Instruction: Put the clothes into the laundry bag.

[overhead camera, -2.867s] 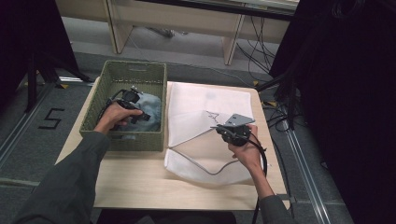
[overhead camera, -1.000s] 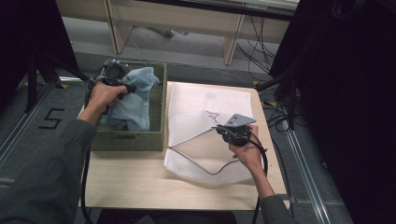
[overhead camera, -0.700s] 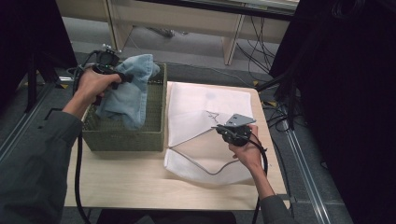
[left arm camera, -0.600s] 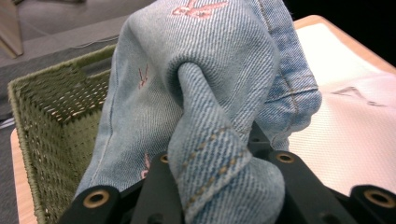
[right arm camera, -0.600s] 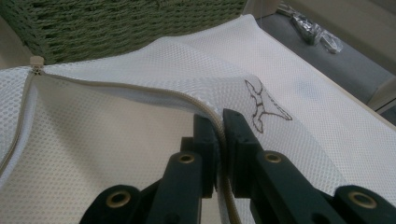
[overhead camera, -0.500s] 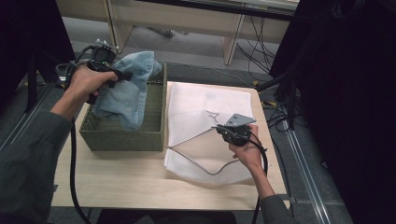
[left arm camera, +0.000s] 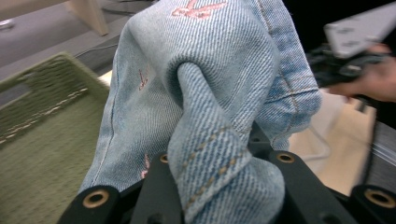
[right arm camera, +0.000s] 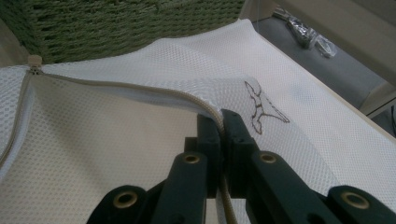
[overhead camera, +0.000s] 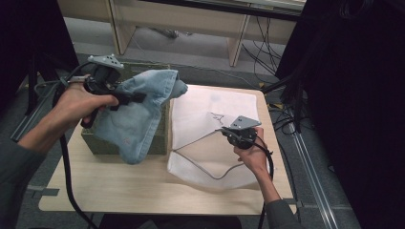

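Observation:
A light blue denim garment (overhead camera: 138, 121) hangs over the green woven basket (overhead camera: 100, 143), lifted partly out of it. My left gripper (overhead camera: 138, 98) is shut on a fold of the denim (left arm camera: 201, 70), which bunches between the jaws (left arm camera: 210, 158). A white mesh laundry bag (overhead camera: 210, 102) lies flat on the table at the right, its zipper (right arm camera: 116, 86) open. My right gripper (overhead camera: 223, 130) is shut on the bag's upper zipper edge (right arm camera: 222, 116) and holds it raised; its jaws have just been closing tighter on that edge.
The wooden table (overhead camera: 119, 186) has bare room in front of the basket and bag. The basket wall (right arm camera: 116, 23) stands right beside the bag. Cables trail from both grippers. Dark curtains and a shelf unit stand beyond the table.
My left gripper has risen out of the basket and swung toward the right, drawing the denim up and partly over the basket's right wall. The right gripper has stayed put on the bag.

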Demonstrator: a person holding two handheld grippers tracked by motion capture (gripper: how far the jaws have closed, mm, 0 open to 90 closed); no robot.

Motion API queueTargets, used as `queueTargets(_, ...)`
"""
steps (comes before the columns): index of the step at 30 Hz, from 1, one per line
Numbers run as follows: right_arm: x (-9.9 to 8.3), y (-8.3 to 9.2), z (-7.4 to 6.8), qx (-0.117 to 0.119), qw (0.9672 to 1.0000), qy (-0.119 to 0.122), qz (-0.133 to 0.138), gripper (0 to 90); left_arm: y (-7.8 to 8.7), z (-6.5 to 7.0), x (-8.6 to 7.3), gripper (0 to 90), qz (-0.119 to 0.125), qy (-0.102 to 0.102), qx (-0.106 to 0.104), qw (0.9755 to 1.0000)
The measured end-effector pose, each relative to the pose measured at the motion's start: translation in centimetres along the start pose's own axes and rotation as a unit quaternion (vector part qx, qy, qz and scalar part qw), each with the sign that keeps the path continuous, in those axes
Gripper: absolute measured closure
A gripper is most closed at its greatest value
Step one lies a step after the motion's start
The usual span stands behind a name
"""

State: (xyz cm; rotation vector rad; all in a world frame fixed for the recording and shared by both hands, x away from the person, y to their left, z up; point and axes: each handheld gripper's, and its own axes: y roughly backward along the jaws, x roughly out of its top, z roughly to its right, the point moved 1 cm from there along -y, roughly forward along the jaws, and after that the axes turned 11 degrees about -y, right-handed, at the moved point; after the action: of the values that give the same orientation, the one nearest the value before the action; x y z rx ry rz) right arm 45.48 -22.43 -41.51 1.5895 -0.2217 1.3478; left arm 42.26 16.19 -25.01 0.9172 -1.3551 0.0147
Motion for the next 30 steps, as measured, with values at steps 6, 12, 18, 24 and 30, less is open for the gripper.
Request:
queueTargets(6,0.0,0.0,0.0,0.007,0.9999,-0.008,-0.006,87.8,0.8,3.7,-0.1,74.3,0.02,-0.026,-0.031,0.999)
queueTargets(12,0.1,0.1,0.0,0.005,1.0,-0.006,-0.004,87.8,-1.2,8.1,-1.4,74.2,0.019,-0.045,-0.083,0.9953)
queueTargets(18,0.2,0.2,0.1,0.011,0.9999,-0.008,-0.003,87.8,-5.1,10.7,-4.0,74.1,0.002,-0.035,-0.118,0.9924)
queueTargets(24,0.1,0.0,0.1,0.011,0.9999,-0.01,0.002,87.8,-9.0,11.9,-5.8,73.7,-0.028,-0.042,-0.119,0.9916)
queueTargets(30,0.2,0.1,0.1,0.012,0.9999,-0.01,-0.004,87.8,-12.6,12.9,-6.4,73.2,-0.037,-0.046,-0.109,0.9923)
